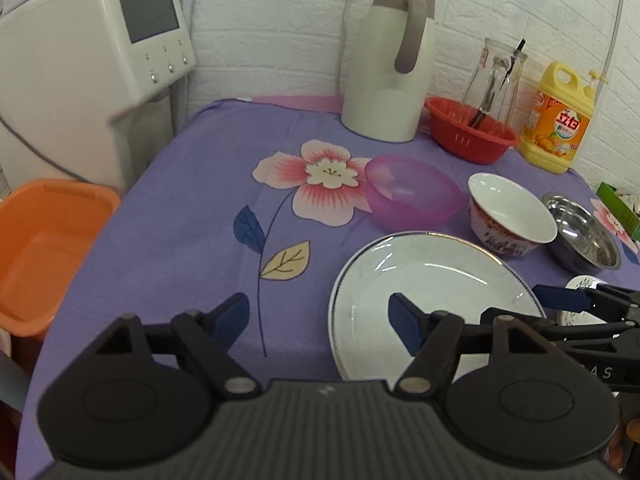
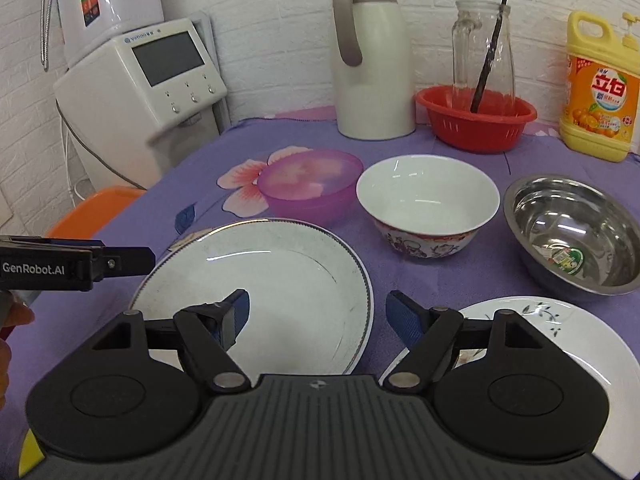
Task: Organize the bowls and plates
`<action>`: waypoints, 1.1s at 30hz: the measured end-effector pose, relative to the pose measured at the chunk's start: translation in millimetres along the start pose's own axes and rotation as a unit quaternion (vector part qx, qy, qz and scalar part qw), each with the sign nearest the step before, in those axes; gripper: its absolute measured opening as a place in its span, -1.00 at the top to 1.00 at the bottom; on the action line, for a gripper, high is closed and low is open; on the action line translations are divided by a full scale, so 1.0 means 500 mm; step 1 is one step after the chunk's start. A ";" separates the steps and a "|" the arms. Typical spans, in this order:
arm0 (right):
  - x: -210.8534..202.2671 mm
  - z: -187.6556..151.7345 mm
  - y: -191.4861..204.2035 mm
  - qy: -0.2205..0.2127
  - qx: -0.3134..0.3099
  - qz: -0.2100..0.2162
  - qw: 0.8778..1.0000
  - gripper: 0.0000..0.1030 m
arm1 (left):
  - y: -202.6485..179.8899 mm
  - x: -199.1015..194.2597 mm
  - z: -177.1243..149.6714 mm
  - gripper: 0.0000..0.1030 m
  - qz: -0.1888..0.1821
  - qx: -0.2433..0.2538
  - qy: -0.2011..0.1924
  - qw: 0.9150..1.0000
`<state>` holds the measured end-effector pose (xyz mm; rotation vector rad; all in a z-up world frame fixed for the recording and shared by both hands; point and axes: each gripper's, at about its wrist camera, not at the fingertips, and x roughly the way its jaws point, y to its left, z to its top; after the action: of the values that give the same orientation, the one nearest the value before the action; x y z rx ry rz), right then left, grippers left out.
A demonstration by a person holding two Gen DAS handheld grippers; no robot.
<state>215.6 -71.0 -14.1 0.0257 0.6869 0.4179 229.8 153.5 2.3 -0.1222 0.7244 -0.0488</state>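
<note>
- Right claw (image 2: 318,316): released, jaws wide, nothing between them. It hovers low over the gap between the large plate (image 2: 260,292) and the flower plate (image 2: 552,340).
- Left claw (image 1: 320,318): also released and empty, over the table (image 1: 160,220) at the large plate's left rim.
- Key relation: large plate lies just ahead-left of our right claw, flower plate just ahead-right, rims near but apart. Either plate is in reach; the right claw looks nearer to both.
- Plates are round, so no long axis; we judge a rim pinch from the near edge is the way in.
- Bowls sit in a row behind the plates: purple bowl (image 2: 310,182), white bowl (image 2: 428,204), steel bowl (image 2: 576,232), all upright and apart.
- Back of table: thermos jug (image 2: 372,64), red basket (image 2: 476,122) with glass bottle (image 2: 482,48), detergent bottle (image 2: 598,92). Well clear.
- Obstruction risk, in our view: the two claws crowd the same plate.
</note>
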 end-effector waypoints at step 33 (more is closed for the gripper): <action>0.043 -0.020 0.072 0.016 -0.032 0.013 0.999 -1.00 | 0.003 0.048 -0.028 -0.28 0.001 0.020 0.026 0.999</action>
<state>211.3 -31.1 -29.3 -0.0333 0.7050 0.4664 238.4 151.7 -24.2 -0.0827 0.7757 -0.0651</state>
